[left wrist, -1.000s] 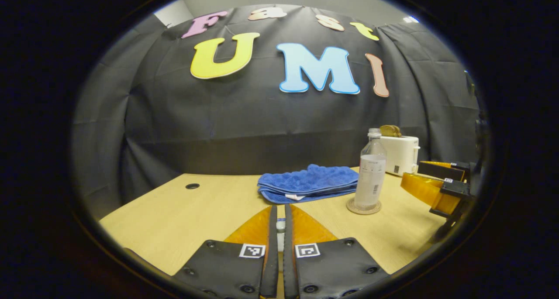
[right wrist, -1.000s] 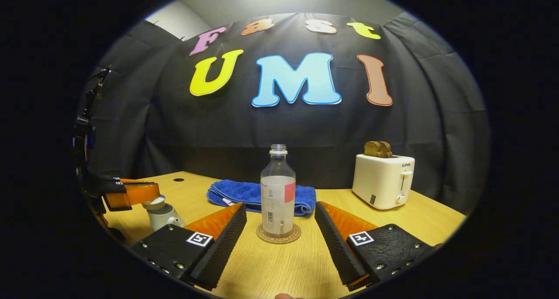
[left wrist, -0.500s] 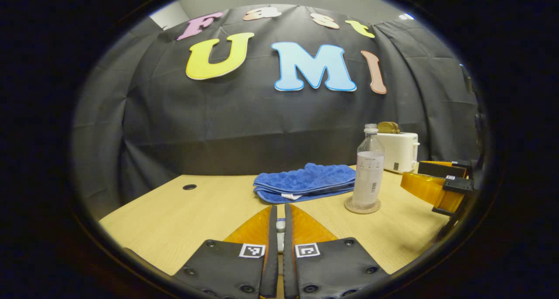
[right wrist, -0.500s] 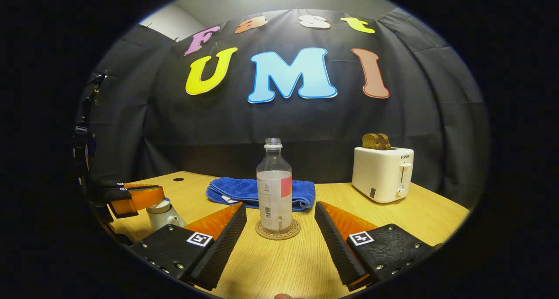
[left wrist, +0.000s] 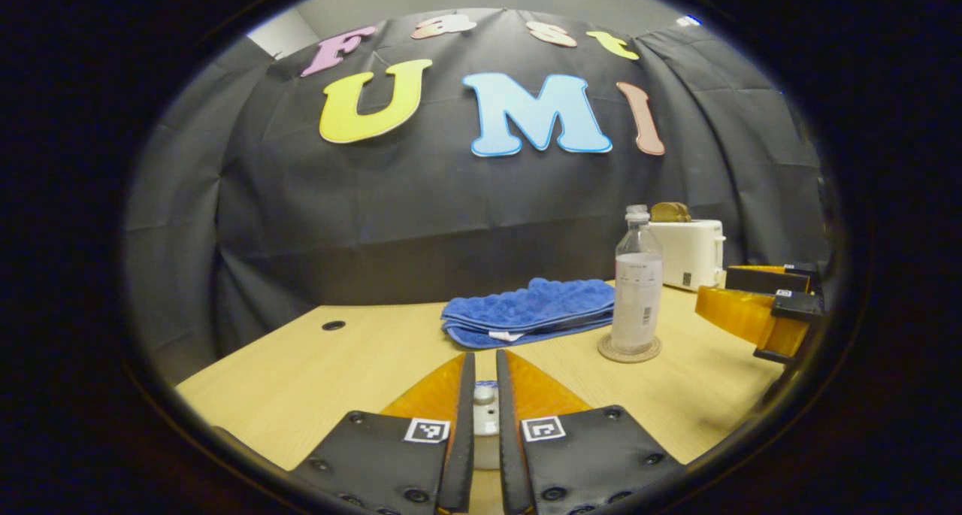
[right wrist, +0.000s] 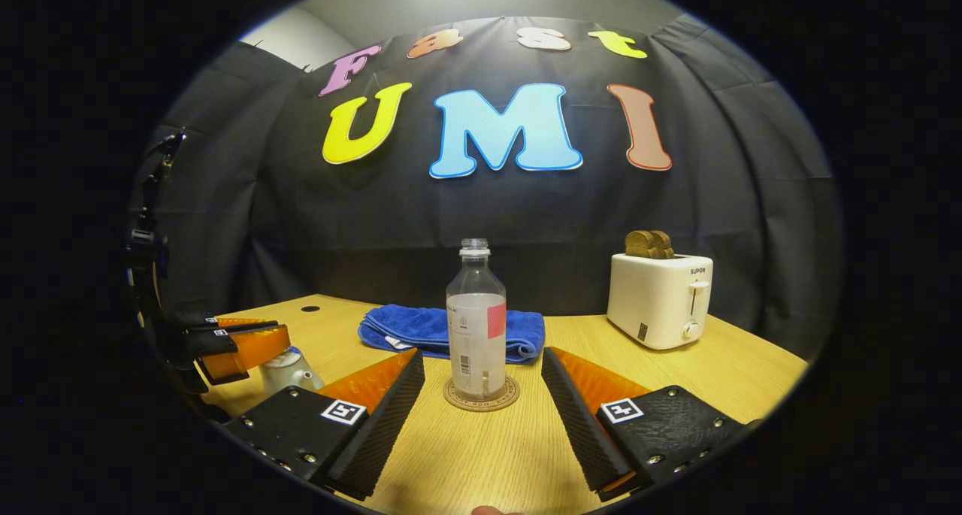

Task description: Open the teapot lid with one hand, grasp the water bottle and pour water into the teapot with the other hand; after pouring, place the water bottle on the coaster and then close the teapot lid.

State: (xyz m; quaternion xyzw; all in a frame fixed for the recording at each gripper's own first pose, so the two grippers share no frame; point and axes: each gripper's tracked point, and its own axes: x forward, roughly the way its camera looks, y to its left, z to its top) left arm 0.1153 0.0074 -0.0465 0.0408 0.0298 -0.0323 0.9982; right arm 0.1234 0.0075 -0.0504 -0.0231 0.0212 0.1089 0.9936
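Since earlier frame: lowering lid (left wrist: 485,404) onto teapot (right wrist: 289,368), pinched in left gripper (left wrist: 485,425); bottle (right wrist: 476,334) resting on coaster (right wrist: 481,395) ahead of gaping right gripper (right wrist: 481,383); remaining: seating, releasing.

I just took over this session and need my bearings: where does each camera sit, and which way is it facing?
Left gripper view: rides the left gripper, low over the table, facing the booth wall; its fingers pinch the teapot lid.
Right gripper view: rides the right gripper, open, aimed at the water bottle on its coaster.
Shared: bottle, blue towel, toaster.
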